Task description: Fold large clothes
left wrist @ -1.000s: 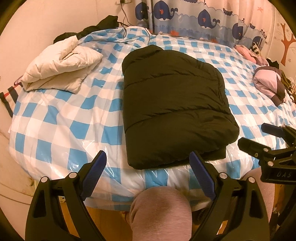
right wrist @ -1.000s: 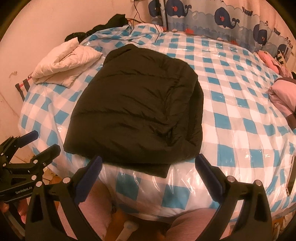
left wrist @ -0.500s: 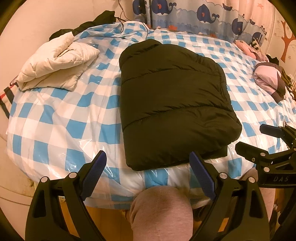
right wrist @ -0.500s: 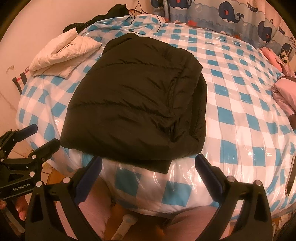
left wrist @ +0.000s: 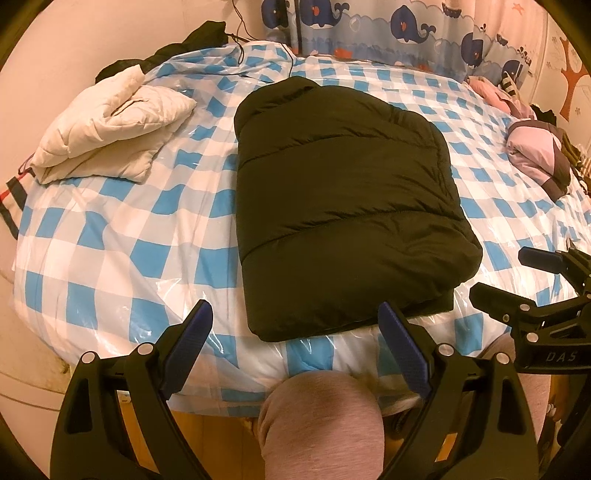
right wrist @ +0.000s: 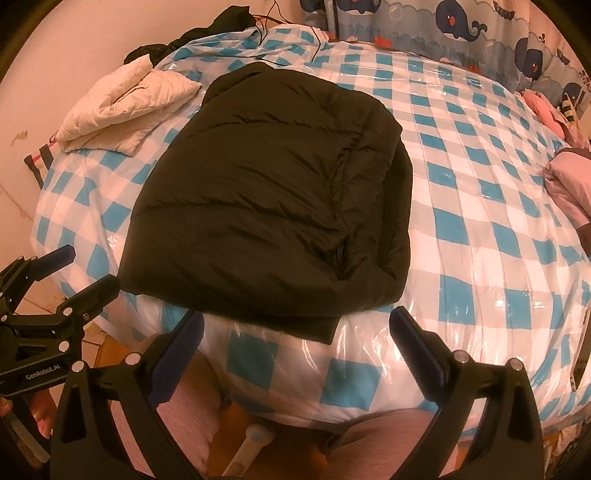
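1. The black puffer jacket point(left wrist: 340, 206) lay folded into a thick, rounded block on the bed point(left wrist: 110, 236), near its front edge, with quilted seams running across its matte, slightly shiny shell.
2. A flat dark layer stuck out from under the block at the near edge, plainest in the right wrist view point(right wrist: 321, 328).
3. The bed cover was blue-and-white check under a clear, glossy plastic sheet that wrinkled and caught the light.
4. The left gripper point(left wrist: 295, 347) was held wide open and empty, its blue-padded fingers point(left wrist: 188, 336) spread above the bed's front edge, apart from the jacket.
5. The right gripper point(right wrist: 295, 350) was likewise wide open, holding nothing, with its tips just short of the jacket's near edge.
6. A cream quilted garment point(left wrist: 107, 125), soft and lumpy, sat folded at the far left corner of the bed.
7. The left wrist view alone showed a knee in pinkish-grey fabric point(left wrist: 317, 421) below the bed edge, and a tree decal on the wall point(left wrist: 572, 88).
8. The right wrist view alone showed the jacket's right side, where folded layers stacked in deep creases point(right wrist: 391, 206).
9. A whale-print curtain point(left wrist: 388, 33) hung behind the bed, and a pink and grey garment point(left wrist: 535, 155) lay bunched at the far right.
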`<state>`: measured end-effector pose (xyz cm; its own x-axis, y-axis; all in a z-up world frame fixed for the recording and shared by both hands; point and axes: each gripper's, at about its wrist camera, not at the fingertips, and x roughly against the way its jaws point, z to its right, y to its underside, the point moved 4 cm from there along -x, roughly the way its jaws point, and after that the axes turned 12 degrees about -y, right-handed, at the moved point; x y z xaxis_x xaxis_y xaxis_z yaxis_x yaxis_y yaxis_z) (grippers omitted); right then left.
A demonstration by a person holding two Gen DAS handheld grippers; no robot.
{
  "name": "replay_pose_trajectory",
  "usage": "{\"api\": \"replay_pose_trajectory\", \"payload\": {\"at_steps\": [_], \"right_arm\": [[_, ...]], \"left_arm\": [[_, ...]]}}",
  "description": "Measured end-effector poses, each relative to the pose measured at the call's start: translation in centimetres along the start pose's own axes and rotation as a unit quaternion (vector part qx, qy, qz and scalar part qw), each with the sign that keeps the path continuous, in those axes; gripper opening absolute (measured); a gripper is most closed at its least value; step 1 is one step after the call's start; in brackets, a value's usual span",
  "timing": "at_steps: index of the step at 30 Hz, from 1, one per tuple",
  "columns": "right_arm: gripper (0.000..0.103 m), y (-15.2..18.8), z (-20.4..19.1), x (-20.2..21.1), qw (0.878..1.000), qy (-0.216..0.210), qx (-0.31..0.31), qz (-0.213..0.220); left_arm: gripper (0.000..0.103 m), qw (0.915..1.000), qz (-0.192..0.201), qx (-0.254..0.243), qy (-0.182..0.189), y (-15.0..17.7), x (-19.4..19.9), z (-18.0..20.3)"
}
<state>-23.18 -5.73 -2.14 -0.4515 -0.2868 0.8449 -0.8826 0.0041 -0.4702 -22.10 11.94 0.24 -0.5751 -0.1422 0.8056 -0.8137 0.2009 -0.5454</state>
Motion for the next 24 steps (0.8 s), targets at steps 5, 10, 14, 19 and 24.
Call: {"api": "replay_pose_trajectory", "payload": {"at_steps": [5,10,14,19,24], "right_arm": [[0.096,0.2,0.1,-0.3,1.000,-0.004,-0.002,-0.004],[0.096,0.3,0.2,-0.5,1.000,-0.008,-0.002,-0.008],[0.096,0.3,0.4,-0.6,1.000,-0.011,-0.004,-0.009],[0.096,0.4,0.4,-0.9,1.000,-0.015,-0.005,-0.013],[0.096,0.5,0.4,-1.1,1.000,-0.018,-0.006,-0.016]], "left_arm": [[0.087,1.0000,0.000,0.000,0.001,0.0,0.0,0.1],[0.087,1.0000,-0.002,-0.004,-0.001,0.0,-0.3,0.1],[0.087,1.0000,-0.001,-0.004,-0.001,0.0,-0.3,0.1],[0.087,1.0000,-0.002,-0.004,-0.001,0.0,-0.3,0.2],[0.087,1.0000,-0.002,-0.005,-0.002,0.1,-0.3,0.2]]}}
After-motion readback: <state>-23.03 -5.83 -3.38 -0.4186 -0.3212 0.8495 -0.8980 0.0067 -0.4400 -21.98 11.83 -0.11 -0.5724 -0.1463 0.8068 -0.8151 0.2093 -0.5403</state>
